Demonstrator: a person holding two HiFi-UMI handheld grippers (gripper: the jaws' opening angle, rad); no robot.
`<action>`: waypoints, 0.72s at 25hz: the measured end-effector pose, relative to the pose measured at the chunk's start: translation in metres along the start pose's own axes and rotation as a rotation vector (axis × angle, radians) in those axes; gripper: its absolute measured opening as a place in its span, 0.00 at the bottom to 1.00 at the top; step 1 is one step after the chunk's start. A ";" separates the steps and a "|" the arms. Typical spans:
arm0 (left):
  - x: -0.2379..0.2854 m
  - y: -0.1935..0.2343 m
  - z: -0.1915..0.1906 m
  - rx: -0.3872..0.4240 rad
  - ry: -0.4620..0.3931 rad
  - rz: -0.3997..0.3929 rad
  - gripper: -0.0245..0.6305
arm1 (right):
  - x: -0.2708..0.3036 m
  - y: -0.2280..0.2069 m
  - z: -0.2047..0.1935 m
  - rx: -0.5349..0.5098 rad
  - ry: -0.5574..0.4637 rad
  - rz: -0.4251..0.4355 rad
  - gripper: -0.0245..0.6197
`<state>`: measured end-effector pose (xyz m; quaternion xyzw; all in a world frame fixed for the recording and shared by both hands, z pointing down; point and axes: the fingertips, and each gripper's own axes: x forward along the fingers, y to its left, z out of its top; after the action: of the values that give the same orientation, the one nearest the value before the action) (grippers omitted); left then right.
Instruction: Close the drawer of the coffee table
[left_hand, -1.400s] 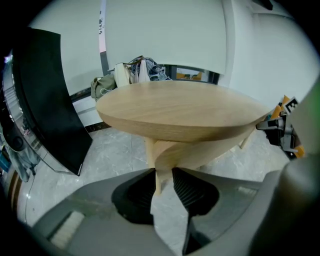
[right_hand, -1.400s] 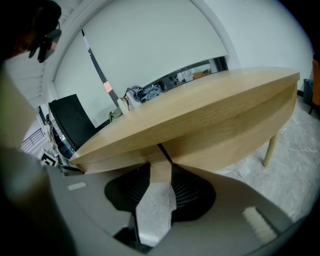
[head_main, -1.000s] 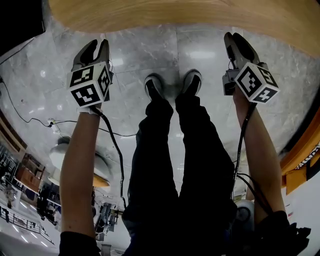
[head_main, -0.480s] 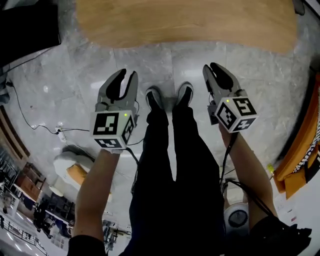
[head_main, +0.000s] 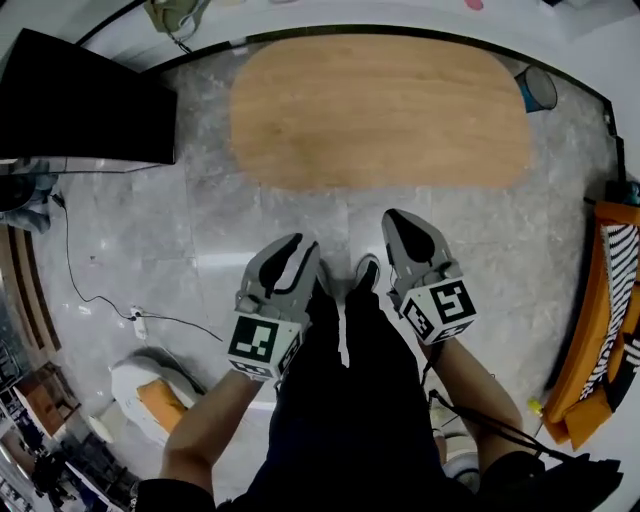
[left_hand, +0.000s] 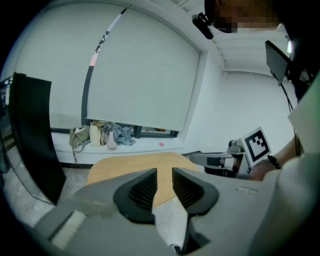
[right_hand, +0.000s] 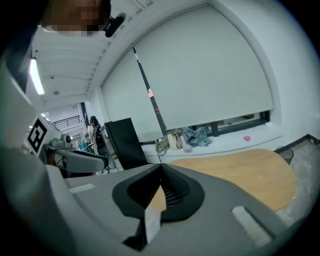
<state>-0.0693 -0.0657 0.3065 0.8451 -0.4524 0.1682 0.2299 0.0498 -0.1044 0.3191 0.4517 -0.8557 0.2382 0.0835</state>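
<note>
1. Grey marble-look tiled floor (head_main: 200, 230) with a white wall and a drawn blind behind. The head view warps hard at the edges.
2. The oval light-wood coffee table (head_main: 380, 110) lies beyond the person's shoes (head_main: 366, 270), well apart from both grippers. I only get its top. The drawer shows in no view, so I can't tell whether it's in or out.
3. The left gripper (head_main: 300, 248) is over the left leg. Its jaws have just been closing a little and stand a narrow gap apart. Nothing is between them, only tabletop and floor beyond.
4. The right gripper (head_main: 398, 222) is beside the right shoe. Its jaws have just closed tip to tip and are empty.
5. A black flat panel (head_main: 80, 100) is cut off at the left edge, and I can't say what it is.
6. An orange striped piece of furniture (head_main: 600, 330) is clipped by the right edge.
7. Bags and cloth (left_hand: 102, 135) are heaped on the windowsill, too small to sort.
8. Black trousers (head_main: 350, 400) cover the floor below and most of both shoes.
</note>
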 end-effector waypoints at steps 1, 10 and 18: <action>-0.008 -0.004 0.015 0.007 -0.028 0.009 0.20 | -0.007 0.007 0.015 -0.016 -0.019 0.007 0.04; -0.071 -0.013 0.098 -0.052 -0.203 0.026 0.04 | -0.053 0.055 0.096 -0.045 -0.129 0.009 0.04; -0.102 -0.022 0.148 0.023 -0.293 0.024 0.04 | -0.080 0.092 0.160 -0.161 -0.226 0.020 0.04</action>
<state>-0.0941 -0.0649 0.1266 0.8576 -0.4894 0.0510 0.1498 0.0326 -0.0786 0.1204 0.4588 -0.8805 0.1174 0.0200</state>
